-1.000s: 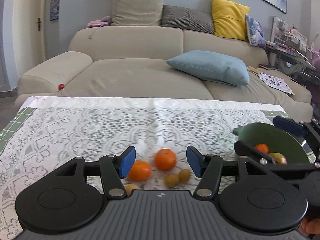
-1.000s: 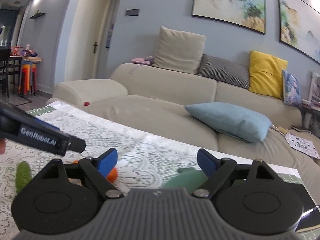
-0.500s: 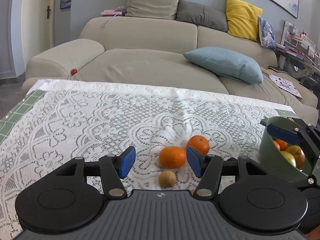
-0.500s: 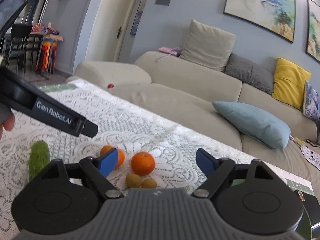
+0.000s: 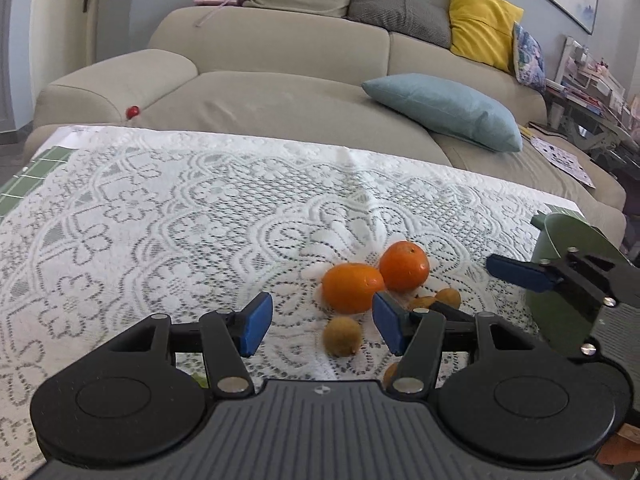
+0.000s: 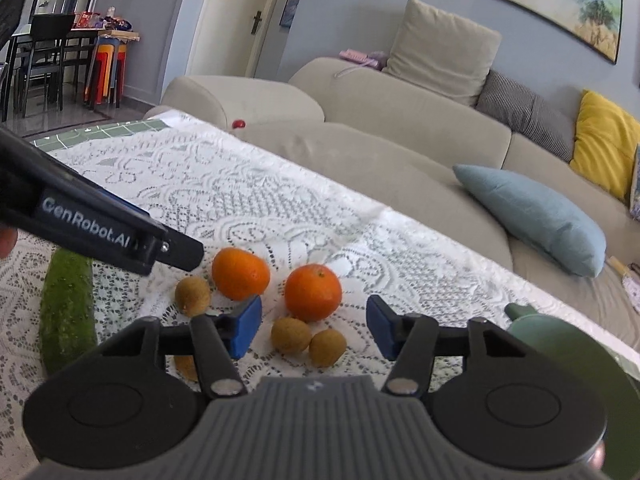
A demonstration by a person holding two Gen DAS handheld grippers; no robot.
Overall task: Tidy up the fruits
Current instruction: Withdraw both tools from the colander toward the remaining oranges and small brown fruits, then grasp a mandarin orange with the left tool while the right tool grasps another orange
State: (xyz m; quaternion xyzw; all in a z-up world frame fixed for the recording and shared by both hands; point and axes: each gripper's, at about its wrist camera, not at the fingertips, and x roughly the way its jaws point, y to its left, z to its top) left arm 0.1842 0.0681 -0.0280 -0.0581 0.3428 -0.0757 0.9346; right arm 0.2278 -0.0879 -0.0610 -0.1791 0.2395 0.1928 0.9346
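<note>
We see a table covered with a white lace cloth (image 5: 168, 216), with a beige sofa (image 5: 280, 92) behind it. Two mandarins lie near the middle of the cloth, close together: the left mandarin (image 6: 241, 274) and the right mandarin (image 6: 313, 292). Around them lie small brown round fruits, of which one (image 5: 342, 336) rests in front of the left mandarin and two (image 6: 308, 340) lie touching each other in front of the right one. A cucumber (image 6: 68, 312) lies on the cloth to the left of the group. A green bowl (image 5: 568, 280) stands at the right edge of the table. Our left gripper (image 5: 320, 322) is partly open and holds nothing; the single brown fruit lies on the cloth below the gap between its blue pads. Our right gripper (image 6: 313, 332) is closing its jaws, with nothing clamped between them; the right mandarin and the two brown fruits lie on the cloth beyond the gap.
</note>
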